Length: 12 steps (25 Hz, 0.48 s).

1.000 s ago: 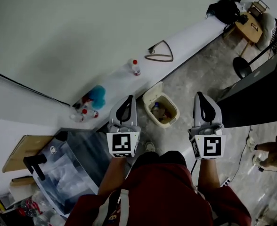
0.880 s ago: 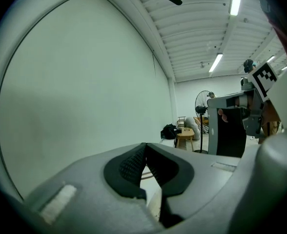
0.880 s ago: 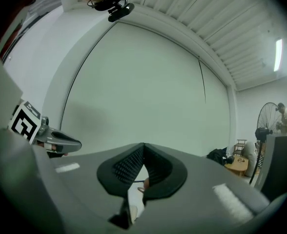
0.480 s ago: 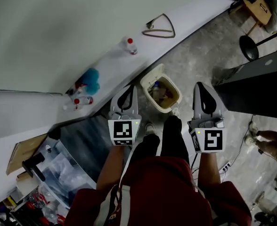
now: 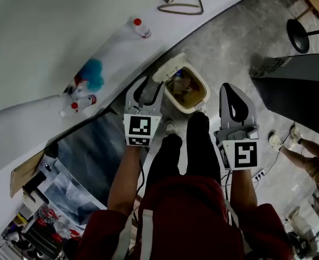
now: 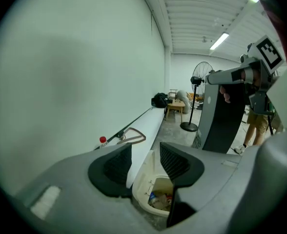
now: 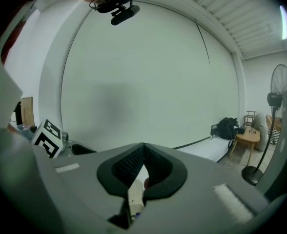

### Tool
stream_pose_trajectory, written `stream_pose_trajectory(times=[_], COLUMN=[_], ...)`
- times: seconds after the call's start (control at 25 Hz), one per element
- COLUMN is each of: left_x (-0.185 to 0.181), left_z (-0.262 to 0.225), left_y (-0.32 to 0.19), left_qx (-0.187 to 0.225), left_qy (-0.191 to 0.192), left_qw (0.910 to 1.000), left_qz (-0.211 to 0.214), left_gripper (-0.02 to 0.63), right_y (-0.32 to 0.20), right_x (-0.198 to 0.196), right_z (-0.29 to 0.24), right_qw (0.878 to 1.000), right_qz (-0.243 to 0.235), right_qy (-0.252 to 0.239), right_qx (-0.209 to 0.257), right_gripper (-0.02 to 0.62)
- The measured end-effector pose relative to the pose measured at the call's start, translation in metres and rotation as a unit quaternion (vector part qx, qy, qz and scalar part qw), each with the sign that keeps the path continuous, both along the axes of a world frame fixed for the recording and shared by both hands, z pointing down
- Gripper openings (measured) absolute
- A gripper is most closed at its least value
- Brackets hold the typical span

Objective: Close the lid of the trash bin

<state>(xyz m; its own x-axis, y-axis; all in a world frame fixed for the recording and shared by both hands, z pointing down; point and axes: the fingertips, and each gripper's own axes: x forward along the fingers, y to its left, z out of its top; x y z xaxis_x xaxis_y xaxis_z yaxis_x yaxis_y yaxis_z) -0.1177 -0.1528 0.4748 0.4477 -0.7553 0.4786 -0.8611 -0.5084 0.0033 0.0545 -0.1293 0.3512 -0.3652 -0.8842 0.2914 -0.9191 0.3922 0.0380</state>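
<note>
A cream trash bin [image 5: 185,89] stands on the concrete floor against a white ledge, with rubbish inside. Its lid [image 5: 167,69] stands open, tipped back toward the ledge. My left gripper [image 5: 147,86] hovers just left of the bin, near the lid. Its jaws are opening and hold nothing. In the left gripper view the left gripper [image 6: 146,152] frames the bin [image 6: 155,199] and its raised lid [image 6: 144,172] below and ahead. My right gripper [image 5: 233,95] is to the right of the bin and apart from it. The right gripper [image 7: 143,150] has its tips together and is shut.
The white ledge [image 5: 121,42] carries a red-capped bottle [image 5: 140,27], a blue object [image 5: 91,72] and a brown loop [image 5: 181,4]. The holder's legs and shoes [image 5: 195,140] stand right before the bin. A black panel [image 5: 300,85] and another person's legs [image 5: 303,150] are on the right.
Both grippers have come down toward the bin, which now looks nearer and larger. The left jaws have parted from shut. The bin's lid has not moved.
</note>
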Motion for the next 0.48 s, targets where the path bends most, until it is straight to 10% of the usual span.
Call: stream_pose_trajectory(times=[0.48], left_x=[0.016], left_z=[0.113], left_y=[-0.025], left_qx=[-0.080], left_qy=[-0.063], left_qw=[0.9947], left_qz=[0.018], left_gripper=[0.245], right_y=[-0.002], right_x=[0.013], right_z=[0.073], right_qw=[0.997], right_qz=[-0.023], right_qy=[-0.004], right_qx=[-0.076], right_gripper=[0.000])
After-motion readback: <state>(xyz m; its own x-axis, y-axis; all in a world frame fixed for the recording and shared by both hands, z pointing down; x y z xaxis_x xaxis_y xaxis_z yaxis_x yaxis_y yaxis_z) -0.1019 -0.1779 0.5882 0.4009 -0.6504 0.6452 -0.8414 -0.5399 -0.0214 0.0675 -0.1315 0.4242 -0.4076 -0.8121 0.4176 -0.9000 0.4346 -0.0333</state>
